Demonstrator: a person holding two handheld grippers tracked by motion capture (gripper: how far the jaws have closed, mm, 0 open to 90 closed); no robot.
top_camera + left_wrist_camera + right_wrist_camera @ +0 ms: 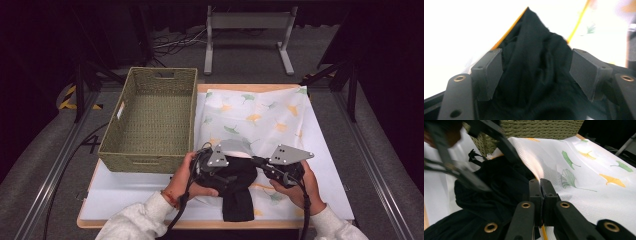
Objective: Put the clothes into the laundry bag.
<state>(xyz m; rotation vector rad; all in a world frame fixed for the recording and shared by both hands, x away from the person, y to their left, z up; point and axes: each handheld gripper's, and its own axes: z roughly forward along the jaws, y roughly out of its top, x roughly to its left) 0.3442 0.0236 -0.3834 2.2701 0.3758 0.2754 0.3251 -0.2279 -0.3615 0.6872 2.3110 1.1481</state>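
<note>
High view: a black garment [237,192] lies at the near edge of the bench [125,197], partly inside a white mesh bag [260,117] printed with green and yellow leaves. The left tongs [235,172] sit over the garment's upper part; the right tongs [261,161] meet the bag's edge just beside it. A woven basket [150,122] stands to the left of the bag, touching its side.

Left gripper view: the left tongs [536,72] stand apart, the garment [534,75] bunched between the pads [491,72] (the cloth brushes the left pad, while the right one seems clear of it). An orange zip [506,33] runs along the bag's opening.

Right gripper view: the right tongs [541,187] are together, clamped on the bag [584,182] at its zip edge, with the garment [494,187] to their left.
</note>
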